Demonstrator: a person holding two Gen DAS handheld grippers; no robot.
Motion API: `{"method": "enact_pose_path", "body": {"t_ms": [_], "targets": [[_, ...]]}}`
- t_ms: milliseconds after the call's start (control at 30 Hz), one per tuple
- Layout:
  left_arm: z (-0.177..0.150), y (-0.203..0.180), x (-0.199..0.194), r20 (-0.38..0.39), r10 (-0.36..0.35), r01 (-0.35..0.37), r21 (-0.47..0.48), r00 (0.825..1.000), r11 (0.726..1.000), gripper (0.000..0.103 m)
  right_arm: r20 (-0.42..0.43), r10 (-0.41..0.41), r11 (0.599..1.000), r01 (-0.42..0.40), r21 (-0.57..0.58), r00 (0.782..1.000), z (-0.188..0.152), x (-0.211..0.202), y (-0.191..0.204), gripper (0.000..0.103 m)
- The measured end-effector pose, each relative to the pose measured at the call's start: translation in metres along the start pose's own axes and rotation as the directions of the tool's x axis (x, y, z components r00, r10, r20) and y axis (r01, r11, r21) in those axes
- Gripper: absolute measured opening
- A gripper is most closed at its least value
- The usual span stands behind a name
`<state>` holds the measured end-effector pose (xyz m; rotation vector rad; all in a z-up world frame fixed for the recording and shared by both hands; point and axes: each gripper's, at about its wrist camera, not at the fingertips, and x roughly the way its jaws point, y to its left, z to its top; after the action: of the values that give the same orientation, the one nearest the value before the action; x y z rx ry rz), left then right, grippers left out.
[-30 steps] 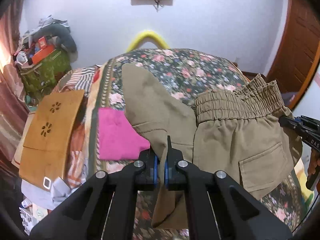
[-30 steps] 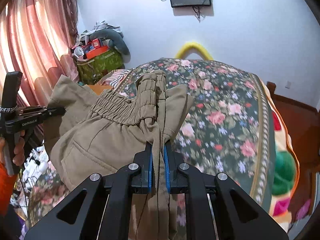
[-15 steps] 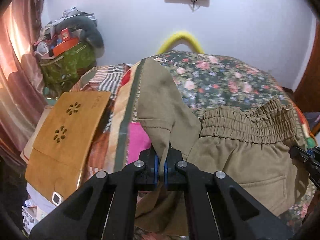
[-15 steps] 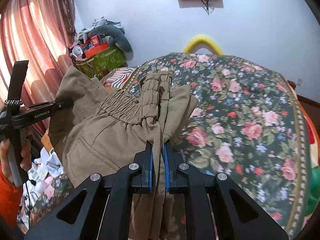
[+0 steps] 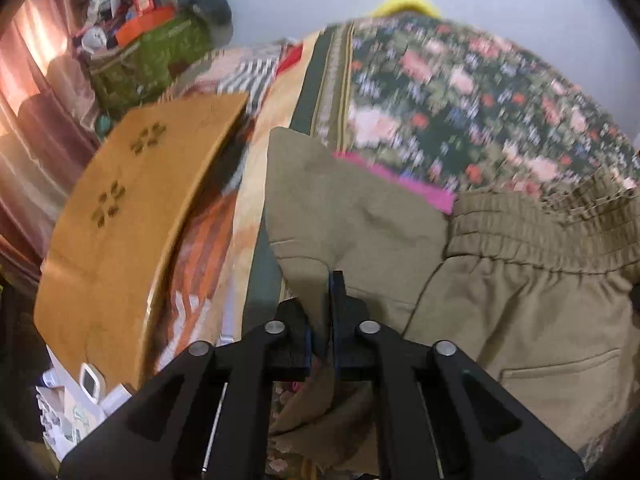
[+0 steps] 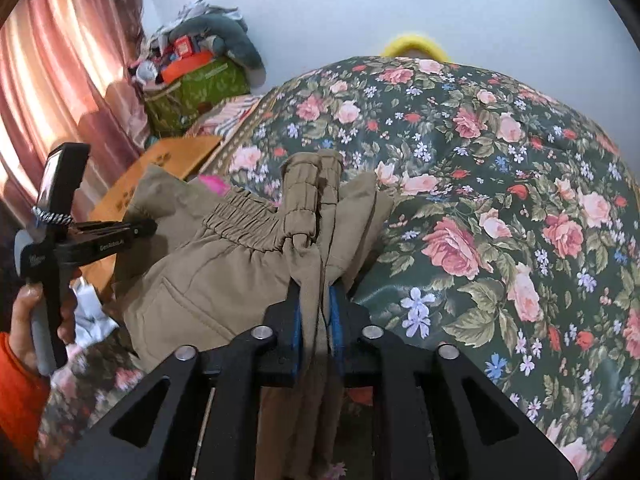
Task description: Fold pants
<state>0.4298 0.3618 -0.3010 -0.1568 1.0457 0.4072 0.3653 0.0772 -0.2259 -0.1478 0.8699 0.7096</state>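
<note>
Khaki pants (image 5: pixel 500 292) with an elastic waistband hang between both grippers above the flowered bed. My left gripper (image 5: pixel 325 312) is shut on a fold of the pants' fabric at their left side. My right gripper (image 6: pixel 316 304) is shut on the bunched waistband end of the pants (image 6: pixel 224 276). In the right wrist view the left gripper (image 6: pixel 144 227) shows at the far left, held by a hand in an orange sleeve, clamped on the pants' other side.
A flowered bedspread (image 6: pixel 500 200) covers the bed. A pink cloth (image 5: pixel 420 190) lies under the pants. An orange-brown board (image 5: pixel 132 216) leans at the bed's left edge. A green bag (image 6: pixel 196 92) with clutter and a pink curtain (image 6: pixel 52 80) stand at left.
Both grippers moved forward and down toward the bed with the pants still held. The pants now cover most of the pink cloth. The left view is motion-blurred.
</note>
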Motion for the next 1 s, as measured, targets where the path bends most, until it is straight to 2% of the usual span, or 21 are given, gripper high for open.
{"method": "enact_pose_path", "body": {"t_ms": [67,167,333,500,633,733,833,933,1000], "targets": [[-0.006,0.005,0.007,-0.019,0.028,-0.028,-0.012,0.999,1.000,0.023,-0.005,-0.027,0.999,0.027,-0.033,1.000,-0.001,-0.004,0.002,0.022],[-0.015,0.012,0.005,-0.021,0.057,-0.057,-0.029,0.998,0.998,0.024,-0.007,-0.028,0.999,0.028,-0.045,1.000,-0.003,-0.014,-0.001,0.022],[-0.032,0.025,-0.012,-0.051,0.021,-0.023,-0.042,0.999,0.999,0.024,0.007,-0.032,0.999,0.032,-0.020,0.999,-0.011,-0.046,-0.006,0.025],[-0.044,0.019,-0.072,0.016,0.012,-0.013,0.025,1.000,1.000,0.024,0.069,-0.019,0.999,0.021,-0.039,0.997,-0.016,-0.091,0.001,0.025],[-0.051,0.012,-0.141,0.110,-0.057,0.053,0.035,0.992,0.998,0.024,0.154,-0.016,0.996,0.029,-0.087,0.988,-0.012,-0.140,0.017,0.025],[-0.061,0.004,-0.203,0.210,-0.108,0.098,0.059,0.972,0.993,0.024,0.236,-0.003,0.993,0.031,-0.113,0.972,-0.010,-0.183,0.031,0.025],[-0.079,-0.006,-0.267,0.310,-0.139,0.120,0.079,0.941,0.990,0.024,0.319,0.019,0.991,0.025,-0.135,0.948,-0.014,-0.227,0.047,0.025],[-0.105,-0.019,-0.327,0.410,-0.146,0.112,0.107,0.900,0.988,0.024,0.402,0.052,0.987,0.014,-0.161,0.914,-0.025,-0.272,0.065,0.025],[-0.124,-0.025,-0.363,0.459,-0.184,0.146,0.118,0.869,0.982,0.024,0.447,0.078,0.985,0.000,-0.172,0.891,-0.036,-0.297,0.077,0.025]]}}
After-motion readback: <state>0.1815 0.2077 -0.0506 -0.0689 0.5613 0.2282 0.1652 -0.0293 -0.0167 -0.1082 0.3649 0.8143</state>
